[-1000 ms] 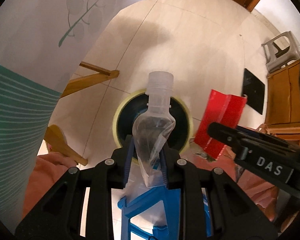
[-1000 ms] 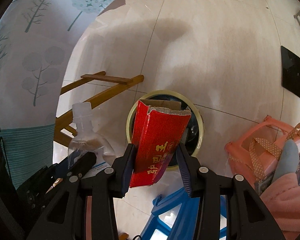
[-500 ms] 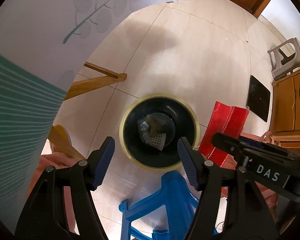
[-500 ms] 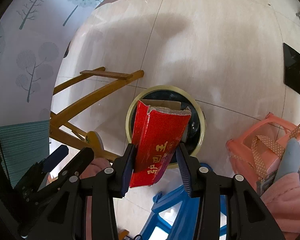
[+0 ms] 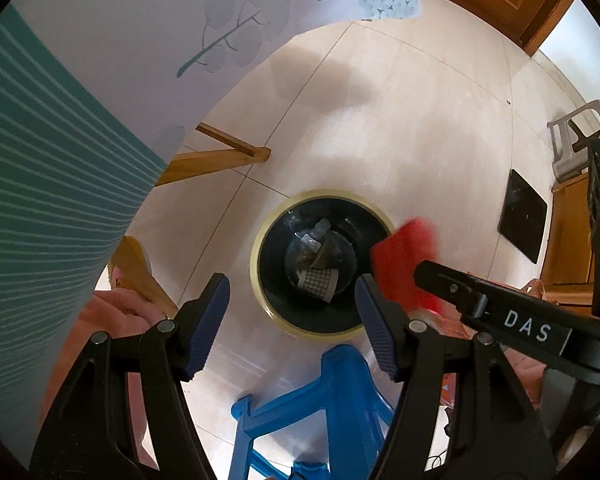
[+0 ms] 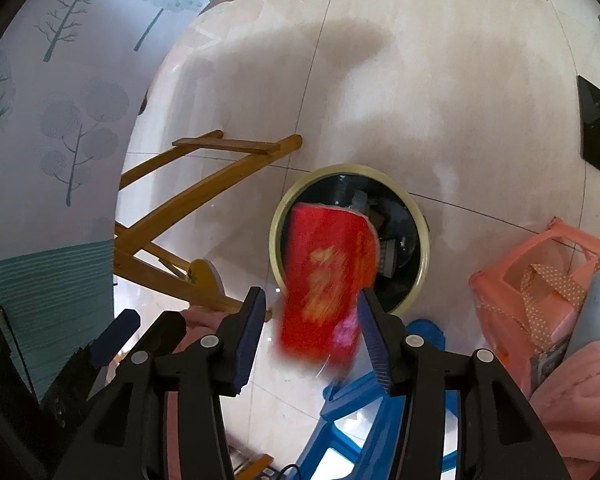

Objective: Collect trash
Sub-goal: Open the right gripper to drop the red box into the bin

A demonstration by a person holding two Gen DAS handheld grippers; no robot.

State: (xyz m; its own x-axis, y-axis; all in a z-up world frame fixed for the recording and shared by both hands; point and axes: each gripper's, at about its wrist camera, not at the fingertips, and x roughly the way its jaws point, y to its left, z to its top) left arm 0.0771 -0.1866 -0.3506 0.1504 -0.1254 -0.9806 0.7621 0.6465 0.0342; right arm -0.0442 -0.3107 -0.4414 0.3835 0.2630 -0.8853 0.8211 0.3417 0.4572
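My left gripper (image 5: 292, 284) hangs open and empty above a round black trash bin (image 5: 260, 276) with a pale yellow rim. A crumpled clear plastic bottle (image 5: 314, 240) lies at the bin's bottom among other scraps. The jaws of my right gripper (image 6: 311, 296) are opening. A red carton (image 6: 328, 272) is motion-blurred between them, dropping toward the bin (image 6: 420, 240), with a gap at the left pad. The same carton (image 5: 404, 256) shows as a red blur at the bin's right rim in the left wrist view.
A blue plastic stool (image 6: 380, 400) stands just in front of the bin. A wooden folding frame (image 6: 204, 188) lies to the left under a tree-print tablecloth (image 5: 80, 160). A pink bag (image 6: 540, 280) sits to the right, with a dark mat (image 5: 522, 216) and a grey stool (image 5: 576, 136) farther off.
My left gripper opened and the plastic bottle fell into the bin; that hand then rose slightly. My right gripper's jaws have parted and the red carton is slipping down out of them.
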